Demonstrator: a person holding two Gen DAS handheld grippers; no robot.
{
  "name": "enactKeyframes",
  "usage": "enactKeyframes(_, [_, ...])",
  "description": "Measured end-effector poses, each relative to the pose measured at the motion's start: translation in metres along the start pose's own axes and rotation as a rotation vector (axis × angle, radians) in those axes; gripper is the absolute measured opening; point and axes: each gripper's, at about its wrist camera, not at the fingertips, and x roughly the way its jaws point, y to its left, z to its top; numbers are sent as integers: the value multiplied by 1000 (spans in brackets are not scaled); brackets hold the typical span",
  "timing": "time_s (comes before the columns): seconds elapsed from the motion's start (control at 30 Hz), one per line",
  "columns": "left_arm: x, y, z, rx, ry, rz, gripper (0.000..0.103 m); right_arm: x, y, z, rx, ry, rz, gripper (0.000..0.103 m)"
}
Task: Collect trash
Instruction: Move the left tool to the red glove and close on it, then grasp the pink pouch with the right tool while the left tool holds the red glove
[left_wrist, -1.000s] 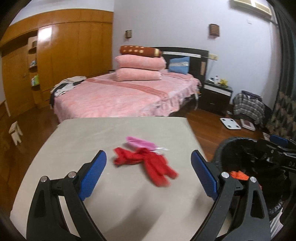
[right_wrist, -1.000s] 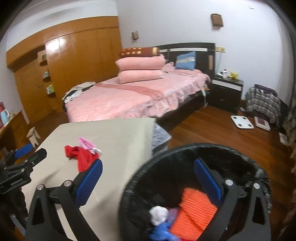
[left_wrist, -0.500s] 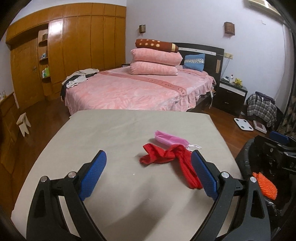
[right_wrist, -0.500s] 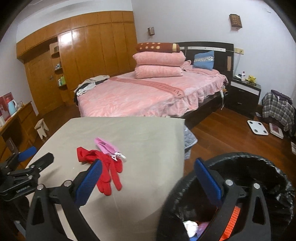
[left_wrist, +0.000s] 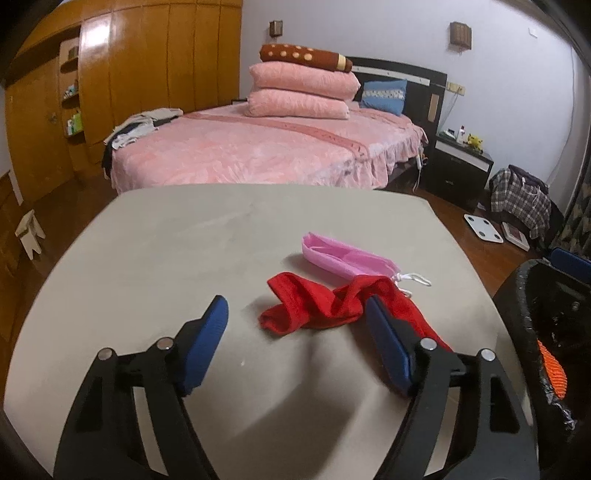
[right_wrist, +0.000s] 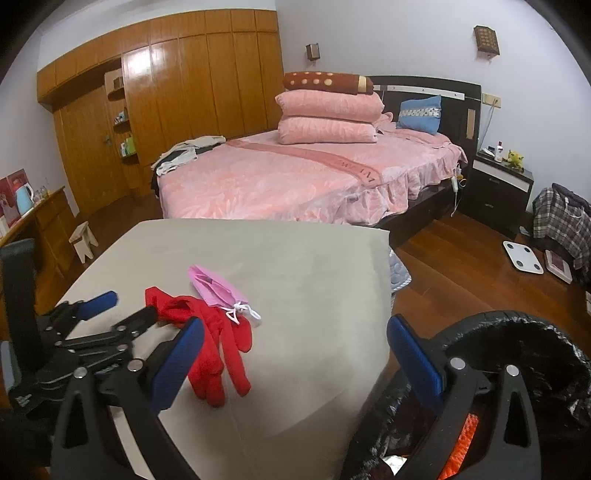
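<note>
Just ahead of the left gripper (left_wrist: 295, 328), fingers apart, red cloth (left_wrist: 317, 306) lies crosswise; right gripper (right_wrist: 295, 350), also spread, farther

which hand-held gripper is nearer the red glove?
Left. The left hand-held gripper is open around the red glove; the right hand-held gripper is farther back, by the bin.

Pink bed (left_wrist: 266, 151) upper centre, two pink pillows (left_wrist: 301, 94) stacked, brown dotted bolster (left_wrist: 304, 58) on top. Wooden wardrobe (right_wrist: 177, 99) upper left. Black nightstand (right_wrist: 502, 192) right. White scale (right_wrist: 522, 256) on floor, right. Small stool (right_wrist: 84, 240) left.
</note>
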Motion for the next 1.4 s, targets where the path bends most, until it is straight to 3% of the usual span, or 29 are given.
enactKeyframes(0.07, [11,0,0,-1,16,-9,72,4,0,0,-2,3,3,97])
enactKeyframes(0.13, [21,2,1,-13,46,-36,62,8,1,0,-6,8,3,97])
enactKeyframes(0.3, [34,2,1,-38,83,-101,14,13,1,-3,-2,19,1,97])
enactKeyframes(0.37, [32,0,1,-32,69,-100,5,15,2,-3,-3,22,1,97])
enactKeyframes(0.67, [0,19,-3,-61,14,-50,4,15,10,-4,-12,23,16,97])
enactKeyframes(0.87, [-18,53,-9,-97,9,31,5,19,20,-5,-23,25,33,97])
enactKeyframes(0.93, [-19,62,-11,-116,30,31,8,21,24,-5,-27,28,38,97])
enactKeyframes(0.97, [-19,65,-12,-125,33,24,16,22,26,-5,-29,30,40,97])
enactKeyframes(1.07, [-22,64,-13,-120,20,13,53,24,31,-6,-38,33,44,97])
enactKeyframes(1.13, [-23,61,-13,-121,6,-13,61,25,32,-7,-43,36,44,97])
enactKeyframes(1.2, [-20,57,-11,-115,4,-17,77,26,33,-7,-45,38,42,97])
enactKeyframes(1.4, [7,54,-9,-104,57,6,85,31,32,-4,-48,36,28,97])
